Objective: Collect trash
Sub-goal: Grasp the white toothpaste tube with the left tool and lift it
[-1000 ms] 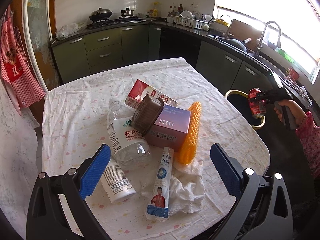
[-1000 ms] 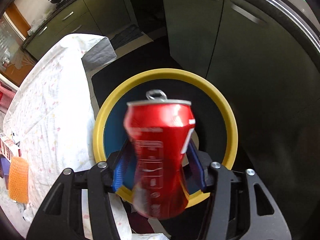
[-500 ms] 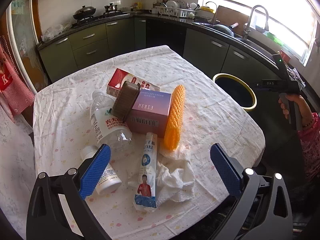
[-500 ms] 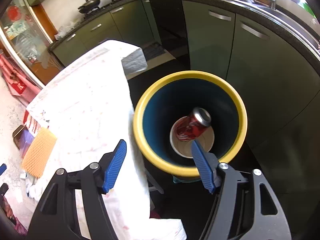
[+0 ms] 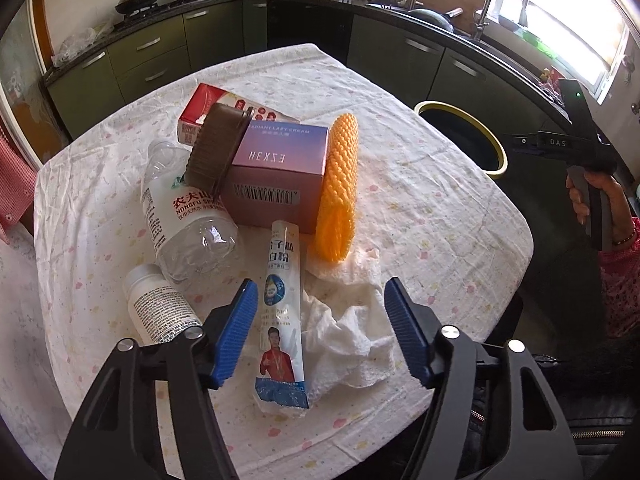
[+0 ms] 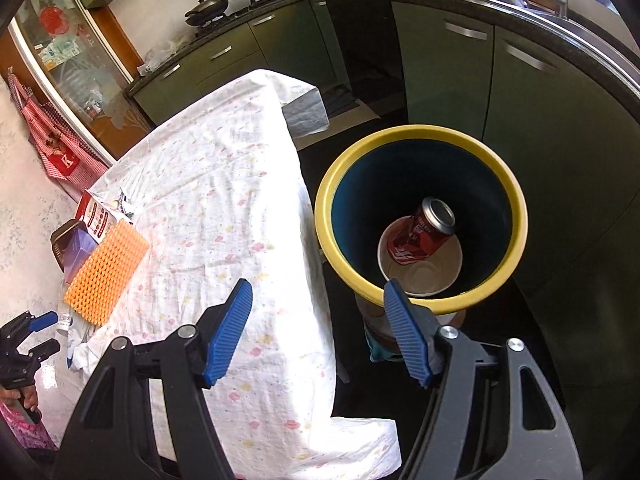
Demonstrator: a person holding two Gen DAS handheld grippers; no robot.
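A: Progress so far looks slim; one red soda can [image 6: 421, 233] lies on its side in a paper cup [image 6: 420, 268] at the bottom of the yellow-rimmed bin [image 6: 404, 140], which stands on the floor just off the bench's [image 5: 420, 200] right edge.

B: And what's left?

A: Most of it, I'd judge; a plastic water bottle [image 5: 188, 216], a small white pill bottle [image 5: 160, 304], a brown lidded case [image 5: 216, 146], a purple cream box [image 5: 276, 168] with a red-and-white carton [image 5: 208, 102] behind it, an orange foam net sleeve [image 5: 338, 188], a printed tube sachet [image 5: 282, 316] and a crumpled paper towel [image 5: 352, 320] all sit in one heap on the cloth.

B: Where's the left claw [image 5: 318, 330]?

A: Low over the near end of the heap; its jaws are closing, with the sachet and the towel lying between them, pads touching neither.

B: The right claw [image 6: 318, 330]?

A: Apart and empty; it hangs over the bench edge, with the bin just to its right.
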